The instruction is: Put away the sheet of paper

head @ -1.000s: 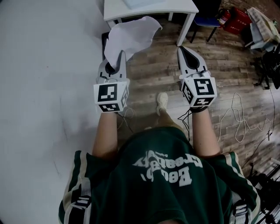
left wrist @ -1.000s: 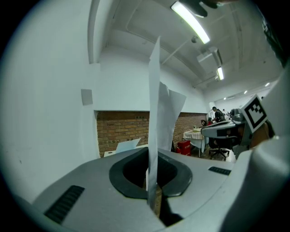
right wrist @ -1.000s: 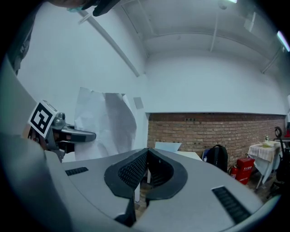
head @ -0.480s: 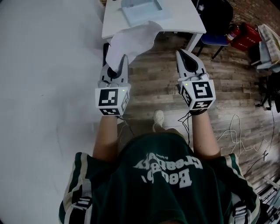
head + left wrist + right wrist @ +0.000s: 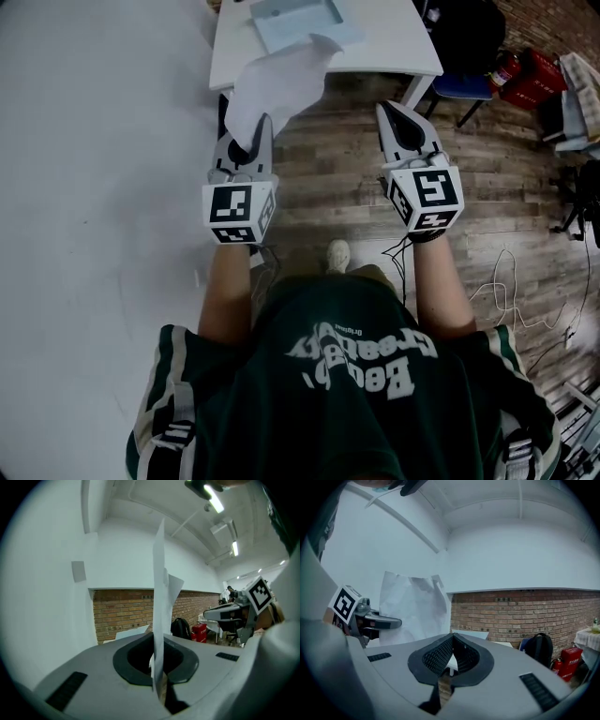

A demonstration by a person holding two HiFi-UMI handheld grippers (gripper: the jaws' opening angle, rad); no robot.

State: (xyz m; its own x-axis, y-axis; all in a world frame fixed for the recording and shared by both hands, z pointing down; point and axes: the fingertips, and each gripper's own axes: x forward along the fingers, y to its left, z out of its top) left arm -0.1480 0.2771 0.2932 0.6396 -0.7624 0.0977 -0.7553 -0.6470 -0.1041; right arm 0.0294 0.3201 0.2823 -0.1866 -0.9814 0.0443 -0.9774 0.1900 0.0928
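A crumpled white sheet of paper (image 5: 277, 89) stands up from my left gripper (image 5: 253, 131), which is shut on its lower edge. In the left gripper view the paper (image 5: 158, 616) shows edge-on, pinched between the dark pads of the left gripper (image 5: 158, 679). The sheet's top overlaps the front edge of a white table (image 5: 384, 42). My right gripper (image 5: 391, 108) is level with the left one, shut and holding nothing. In the right gripper view the right gripper (image 5: 451, 641) has its ribbed pads touching at the tips, with the paper (image 5: 412, 611) off to its left.
A pale blue tray (image 5: 292, 19) lies on the white table. A black bag and chair (image 5: 464, 37) and a red box (image 5: 530, 80) are to the table's right. Cables (image 5: 511, 281) lie on the wood floor. A shoe (image 5: 337, 253) shows between my arms.
The table and tray have come nearer in the head view, and the paper's top now overlaps the table edge. Both grippers keep their stance and grip.
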